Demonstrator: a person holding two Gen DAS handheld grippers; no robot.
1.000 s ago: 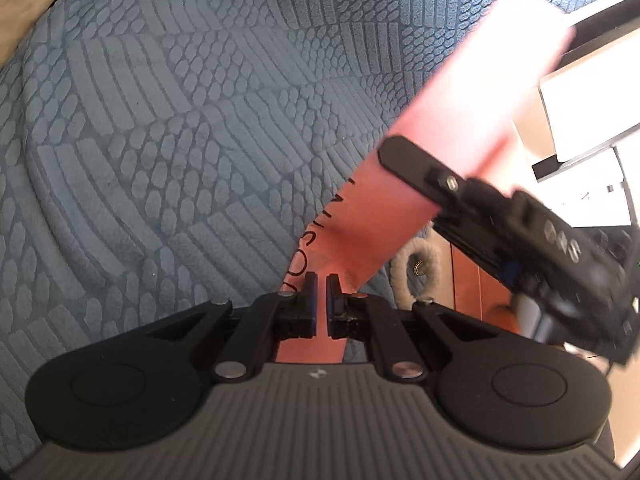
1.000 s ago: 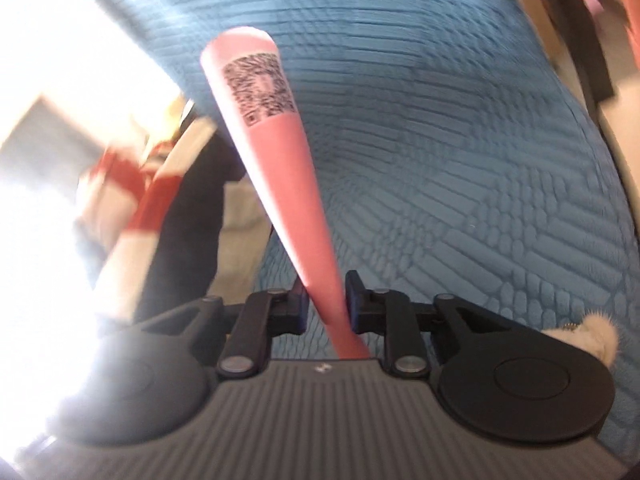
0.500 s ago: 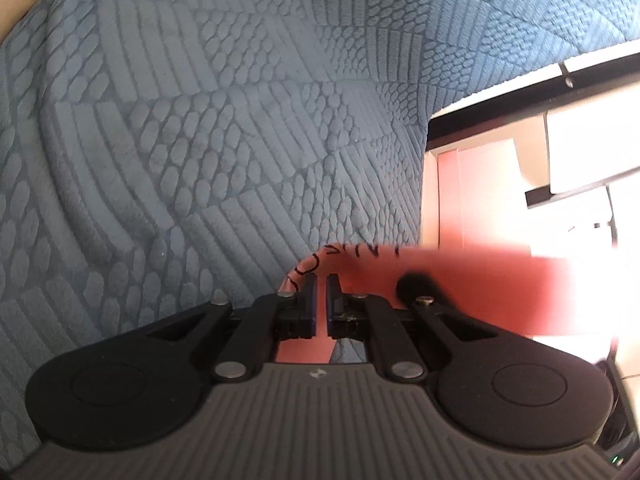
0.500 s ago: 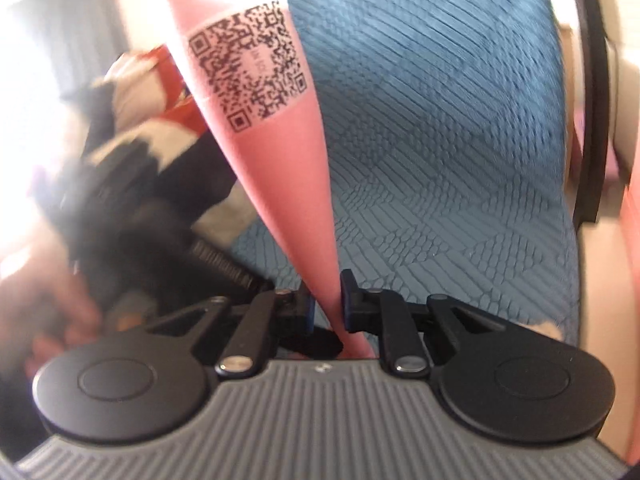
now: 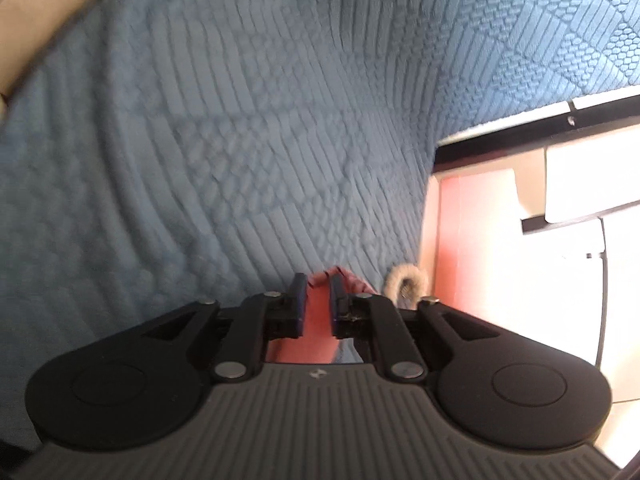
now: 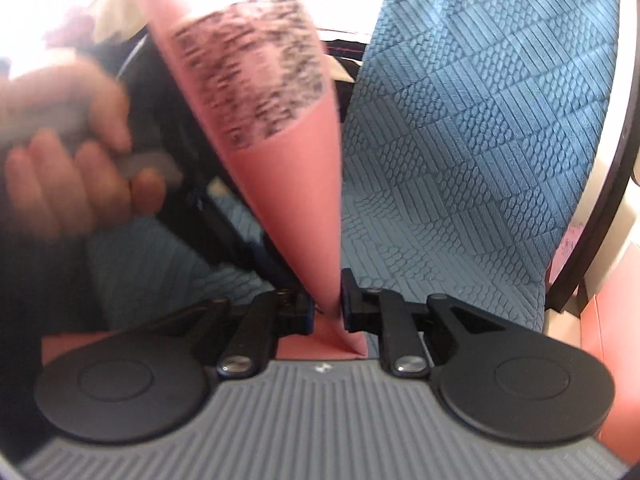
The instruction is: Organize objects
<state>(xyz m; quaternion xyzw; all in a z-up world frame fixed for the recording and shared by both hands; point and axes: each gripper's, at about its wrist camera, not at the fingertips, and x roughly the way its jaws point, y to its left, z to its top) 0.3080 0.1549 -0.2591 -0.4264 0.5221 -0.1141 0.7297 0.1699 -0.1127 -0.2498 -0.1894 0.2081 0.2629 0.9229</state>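
My right gripper (image 6: 326, 300) is shut on a pink paper bag (image 6: 296, 184) with a QR-code label; the bag rises up and to the left from the jaws. My left gripper (image 5: 318, 300) holds an edge of the same pink bag (image 5: 316, 344) between its nearly closed jaws; little of the bag shows there. The left gripper's body and the hand (image 6: 68, 152) on it appear blurred at the left of the right wrist view. Both grippers hover over a blue textured bedspread (image 5: 260, 140).
A beige furry ring (image 5: 406, 280) lies on the bedspread just right of my left gripper. A black bed frame edge (image 5: 520, 140) and pale and pink furniture (image 5: 480, 240) stand to the right. The bedspread (image 6: 480, 140) also fills the right wrist view.
The bag has swung out of the left wrist view, leaving only its pinched edge. In the right wrist view the bag and the left hand have come closer. Both views have shifted.
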